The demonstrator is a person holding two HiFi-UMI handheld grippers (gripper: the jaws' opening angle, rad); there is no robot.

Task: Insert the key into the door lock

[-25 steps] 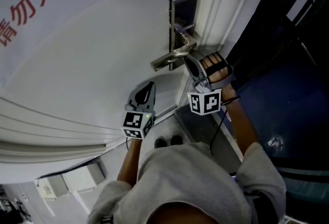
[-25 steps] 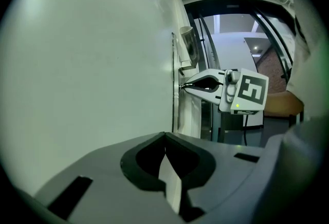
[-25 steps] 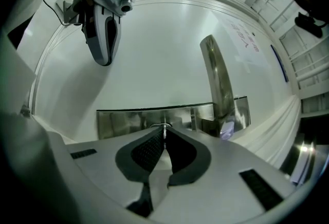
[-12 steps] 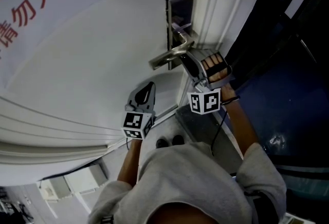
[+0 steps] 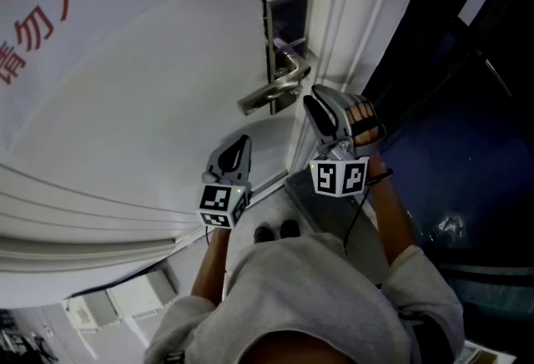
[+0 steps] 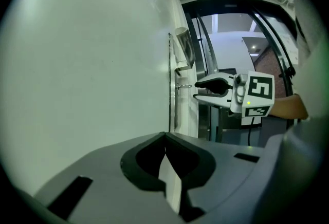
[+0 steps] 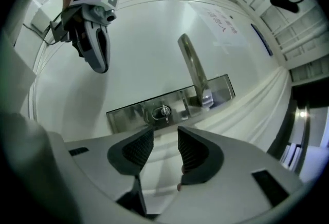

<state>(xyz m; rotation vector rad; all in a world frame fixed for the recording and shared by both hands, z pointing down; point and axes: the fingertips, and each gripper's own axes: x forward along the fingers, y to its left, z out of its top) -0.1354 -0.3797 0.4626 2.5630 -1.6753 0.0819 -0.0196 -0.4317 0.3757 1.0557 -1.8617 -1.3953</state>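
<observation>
Head view: the key [image 5: 289,43] sits in the door lock [image 5: 282,16] at the door's edge, the right claw [image 5: 324,103] near it. Left gripper view: left claw [image 6: 165,136] clenched, empty. Right gripper view: jaws just opened, released, nothing between; insertion looks done

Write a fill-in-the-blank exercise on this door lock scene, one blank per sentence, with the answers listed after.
1. The key already sits in the ____ of the white door.
2. The right gripper has its jaws ____, with nothing between them.
3. The left gripper has its jaws ____ and holds nothing.
4. The lever handle is touched by ____ gripper.
Missing words: lock; open (its jaws have just been opening); shut; neither.
</observation>
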